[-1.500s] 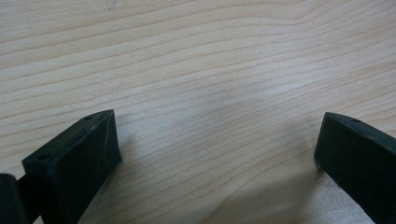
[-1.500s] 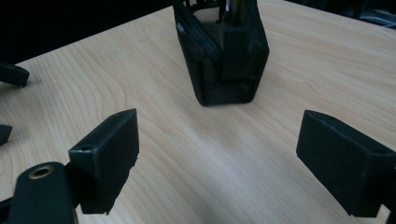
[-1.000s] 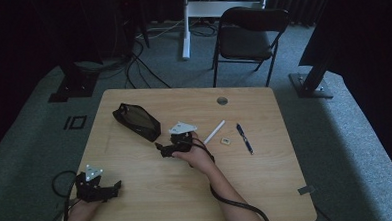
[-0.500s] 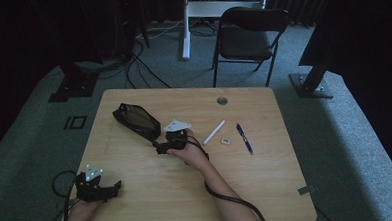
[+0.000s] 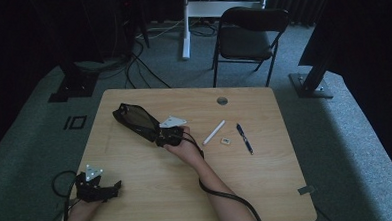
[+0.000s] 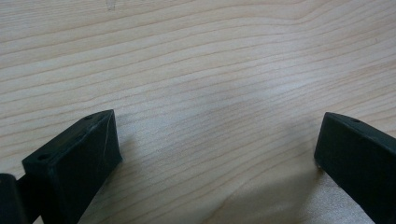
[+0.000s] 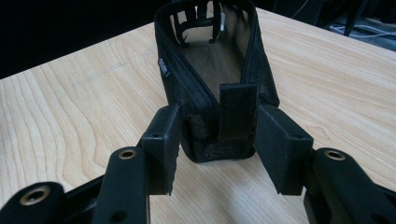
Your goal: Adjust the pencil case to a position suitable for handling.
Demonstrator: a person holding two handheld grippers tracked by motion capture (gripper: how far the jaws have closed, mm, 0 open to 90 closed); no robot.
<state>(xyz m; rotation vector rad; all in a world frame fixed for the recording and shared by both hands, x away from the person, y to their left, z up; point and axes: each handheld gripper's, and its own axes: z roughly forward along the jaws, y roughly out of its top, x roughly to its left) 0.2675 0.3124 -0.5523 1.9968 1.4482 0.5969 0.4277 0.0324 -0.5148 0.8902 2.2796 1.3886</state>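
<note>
Black mesh pencil case (image 7: pixel 212 93) lies on the table (image 5: pixel 267 187), its near end between the right gripper (image 7: pixel 217 140) jaws, which have just been closing onto both sides; far end cut off. Left gripper (image 6: pixel 215 154) gapes over bare wood, well apart.

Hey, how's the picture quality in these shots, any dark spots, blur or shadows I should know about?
High view: dim and underexposed, the surroundings nearly black, the black mesh zip pouch hard to read. Left gripper view: evenly lit light wooden table, soft shadows under the claw. Right gripper view: bright and sharp on the pouch, the near claw parts slightly soft.
</note>
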